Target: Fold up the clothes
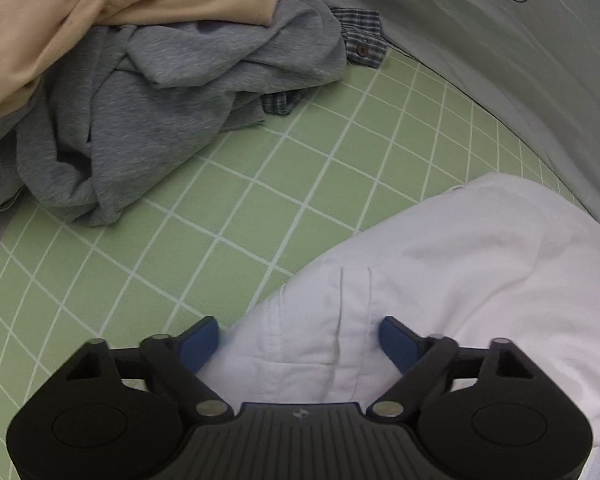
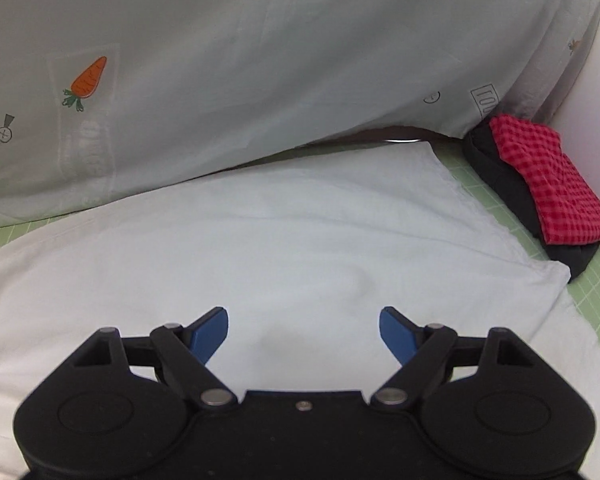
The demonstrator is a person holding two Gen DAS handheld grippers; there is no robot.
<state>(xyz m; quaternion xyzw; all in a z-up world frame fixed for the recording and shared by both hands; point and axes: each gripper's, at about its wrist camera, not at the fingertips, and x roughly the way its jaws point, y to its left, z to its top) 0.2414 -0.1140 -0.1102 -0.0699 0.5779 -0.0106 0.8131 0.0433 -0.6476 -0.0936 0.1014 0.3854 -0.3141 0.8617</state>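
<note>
A white garment (image 1: 460, 264) lies on the green grid mat (image 1: 240, 208). Its seamed edge runs under my left gripper (image 1: 300, 340), whose blue pads (image 1: 202, 344) stand apart on either side of the cloth without pressing it. In the right wrist view the same white garment (image 2: 284, 232) spreads flat and wide. My right gripper (image 2: 304, 332) hovers open over its near part, with nothing between the fingers.
A heap of grey (image 1: 148, 120), beige (image 1: 100, 4) and plaid (image 1: 360, 36) clothes sits at the mat's far left. A folded red-checked cloth (image 2: 552, 184) on a dark one (image 2: 512, 196) lies at the far right. A pale sheet with a carrot print (image 2: 86, 80) hangs along the far edge.
</note>
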